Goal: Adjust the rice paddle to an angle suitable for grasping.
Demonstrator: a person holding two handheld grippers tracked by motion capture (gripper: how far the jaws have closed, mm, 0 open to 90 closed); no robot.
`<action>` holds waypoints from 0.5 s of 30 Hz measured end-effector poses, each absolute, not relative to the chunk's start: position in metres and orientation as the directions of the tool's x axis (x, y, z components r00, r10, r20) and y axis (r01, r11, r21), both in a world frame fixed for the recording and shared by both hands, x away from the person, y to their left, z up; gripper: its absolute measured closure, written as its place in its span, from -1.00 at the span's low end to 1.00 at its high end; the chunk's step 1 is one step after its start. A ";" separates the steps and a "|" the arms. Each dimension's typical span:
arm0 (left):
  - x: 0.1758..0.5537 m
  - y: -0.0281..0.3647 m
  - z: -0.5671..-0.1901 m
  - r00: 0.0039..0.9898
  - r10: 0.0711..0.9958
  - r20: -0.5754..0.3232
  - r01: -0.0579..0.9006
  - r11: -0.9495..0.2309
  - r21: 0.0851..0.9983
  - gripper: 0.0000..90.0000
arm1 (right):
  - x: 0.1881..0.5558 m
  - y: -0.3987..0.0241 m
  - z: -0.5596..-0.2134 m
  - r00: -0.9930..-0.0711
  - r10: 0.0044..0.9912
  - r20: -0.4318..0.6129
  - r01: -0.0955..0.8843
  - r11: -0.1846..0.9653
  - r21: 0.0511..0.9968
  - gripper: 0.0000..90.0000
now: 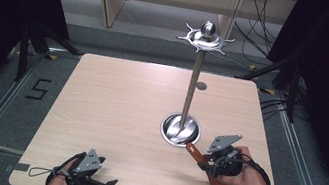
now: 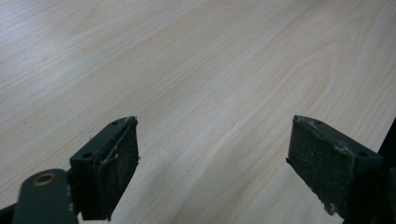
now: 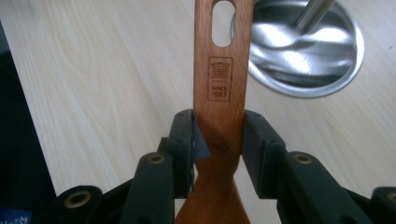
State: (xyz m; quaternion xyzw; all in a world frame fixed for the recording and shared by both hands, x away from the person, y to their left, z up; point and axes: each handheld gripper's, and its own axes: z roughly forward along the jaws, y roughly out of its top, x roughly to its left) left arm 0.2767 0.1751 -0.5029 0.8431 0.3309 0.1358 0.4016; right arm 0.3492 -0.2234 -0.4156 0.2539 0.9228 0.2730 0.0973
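While left tongs (image 2: 212, 172) gape, right tongs (image 3: 218, 144) clamp the wooden spatula (image 3: 222, 93), handle toward the steel stand (image 3: 303, 42).

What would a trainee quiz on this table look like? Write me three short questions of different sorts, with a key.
1. True or false: the right gripper is shut on the wooden spatula.
2. The left gripper is: A open, B shut on a spoon, C shut on a cup.
3. What pierces the spatula's handle end?

Key: 1 true; 2 A; 3 an oval hanging hole, near the steel stand.
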 end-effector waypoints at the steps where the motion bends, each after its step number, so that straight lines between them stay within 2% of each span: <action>1: 0.276 0.175 -0.503 0.745 0.666 -0.038 0.449 -0.459 0.767 -0.65 | 0.350 -0.226 -0.412 -0.849 0.528 -0.033 0.417 0.706 0.573 0.49; 2: 0.278 0.177 -0.502 0.758 0.652 -0.011 0.428 -0.485 0.763 -0.65 | 0.350 -0.226 -0.412 -0.849 0.528 -0.033 0.417 0.706 0.573 0.49; 3: 0.277 0.175 -0.503 0.742 0.669 -0.038 0.450 -0.456 0.768 -0.65 | 0.350 -0.228 -0.408 -0.839 0.542 -0.032 0.421 0.687 0.593 0.49; 9: 0.277 0.175 -0.503 0.746 0.665 -0.026 0.439 -0.463 0.770 -0.65 | 0.352 -0.239 -0.396 -0.833 0.553 -0.024 0.391 0.619 0.681 0.49; 12: 0.276 0.175 -0.503 0.742 0.670 -0.039 0.452 -0.456 0.767 -0.65 | 0.353 -0.244 -0.390 -0.830 0.556 -0.039 0.376 0.611 0.697 0.49; 15: 0.277 0.176 -0.503 0.745 0.666 -0.026 0.441 -0.462 0.769 -0.65 | 0.352 -0.249 -0.384 -0.804 0.594 -0.025 0.385 0.553 0.739 0.49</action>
